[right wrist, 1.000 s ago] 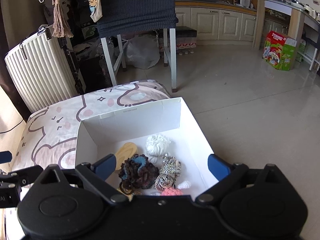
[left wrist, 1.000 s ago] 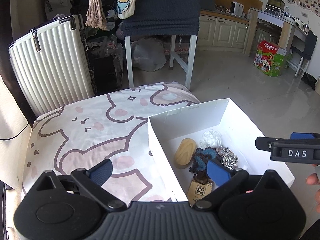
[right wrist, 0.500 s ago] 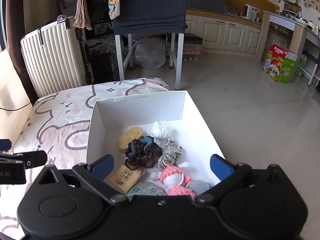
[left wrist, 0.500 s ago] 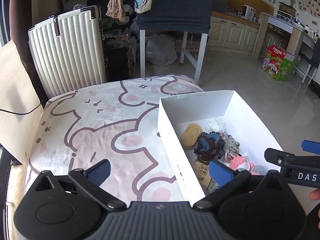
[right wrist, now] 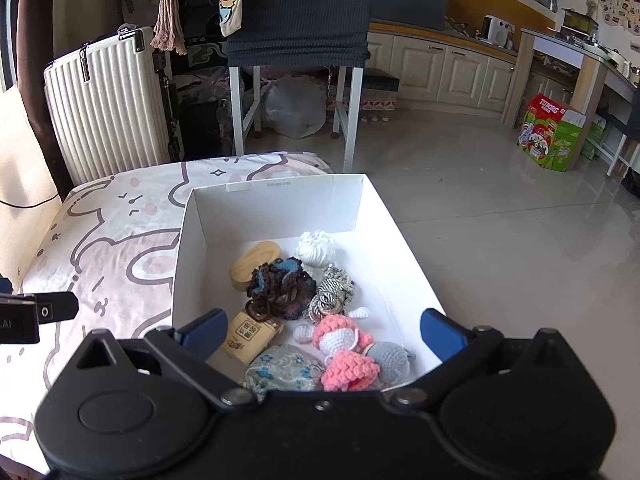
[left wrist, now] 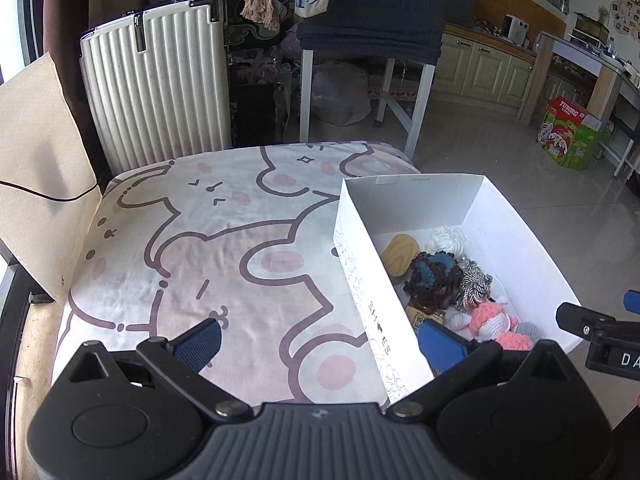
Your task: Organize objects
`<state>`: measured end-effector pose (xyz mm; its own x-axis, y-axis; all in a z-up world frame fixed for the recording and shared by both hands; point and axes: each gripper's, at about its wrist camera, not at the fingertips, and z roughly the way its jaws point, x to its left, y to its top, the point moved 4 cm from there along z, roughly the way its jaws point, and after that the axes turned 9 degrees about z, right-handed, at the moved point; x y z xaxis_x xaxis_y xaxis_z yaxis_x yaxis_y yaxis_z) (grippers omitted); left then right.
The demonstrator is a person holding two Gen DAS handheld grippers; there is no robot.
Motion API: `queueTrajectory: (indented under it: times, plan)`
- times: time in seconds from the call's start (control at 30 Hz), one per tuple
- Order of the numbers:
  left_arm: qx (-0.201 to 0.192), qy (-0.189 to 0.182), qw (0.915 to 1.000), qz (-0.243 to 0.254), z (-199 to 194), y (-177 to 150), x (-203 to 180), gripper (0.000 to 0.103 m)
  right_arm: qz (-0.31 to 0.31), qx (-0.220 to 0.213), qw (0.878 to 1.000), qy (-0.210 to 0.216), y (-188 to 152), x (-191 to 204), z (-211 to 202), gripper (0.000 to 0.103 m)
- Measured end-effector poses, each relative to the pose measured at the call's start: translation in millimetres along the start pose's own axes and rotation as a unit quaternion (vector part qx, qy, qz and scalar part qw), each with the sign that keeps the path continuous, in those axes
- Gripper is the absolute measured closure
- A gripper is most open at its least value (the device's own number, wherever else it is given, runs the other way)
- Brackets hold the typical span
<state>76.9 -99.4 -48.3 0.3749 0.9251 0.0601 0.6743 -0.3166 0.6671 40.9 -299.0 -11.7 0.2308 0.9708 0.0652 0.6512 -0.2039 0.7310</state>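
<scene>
A white cardboard box [right wrist: 276,200] [left wrist: 412,196] sits on the right side of a cartoon-print bed cover [left wrist: 208,248]. Inside it lie a wooden oval piece [right wrist: 254,262], a white yarn ball [right wrist: 318,248], a dark brown-and-blue crochet piece [right wrist: 280,286], a black-and-white cord bundle [right wrist: 330,298], a pink crochet doll [right wrist: 344,344], a small tan box [right wrist: 248,334] and a blue floral pouch [right wrist: 280,372]. My right gripper [right wrist: 322,330] is open and empty, above the box's near end. My left gripper [left wrist: 318,344] is open and empty, straddling the box's left wall.
A white ribbed suitcase [left wrist: 156,88] stands behind the bed. A chair draped in dark cloth [right wrist: 300,20] stands behind it on a tiled floor [right wrist: 500,220]. A beige panel [left wrist: 36,160] leans at the left. A green carton [right wrist: 550,134] sits far right.
Both grippers have drawn back and risen, so more of the box and bed cover shows. The pink doll, tan box and floral pouch have come into the right wrist view.
</scene>
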Motion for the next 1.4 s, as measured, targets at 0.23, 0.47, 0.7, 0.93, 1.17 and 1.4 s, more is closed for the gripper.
queueTrajectory:
  times: [0.23, 0.47, 0.7, 0.93, 1.17, 1.4]
  plan:
    - [-0.003, 0.003, 1.0000, -0.002, 0, 0, 3, 0.000, 0.004, 0.004, 1.000, -0.002, -1, 0, 3, 0.000]
    - [-0.004, -0.002, 1.0000, 0.001, 0, 0, 1, 0.000, 0.003, 0.005, 1.000, 0.001, -1, 3, 3, 0.000]
    - [-0.003, -0.003, 1.0000, -0.003, 0, 0, 3, 0.000, 0.001, 0.006, 1.000, 0.001, -3, 7, 4, 0.000]
    - [-0.003, -0.004, 1.0000, -0.002, 0, 0, 2, 0.000, 0.000, 0.007, 1.000, 0.003, -3, 9, 4, 0.000]
    - [-0.004, -0.006, 1.0000, -0.001, 0, 0, 0, 0.000, 0.001, 0.008, 1.000, 0.004, -3, 9, 5, 0.000]
    - [-0.004, -0.006, 1.0000, -0.001, 1, 1, -1, 0.000, 0.000, 0.008, 1.000, 0.004, -3, 8, 5, 0.000]
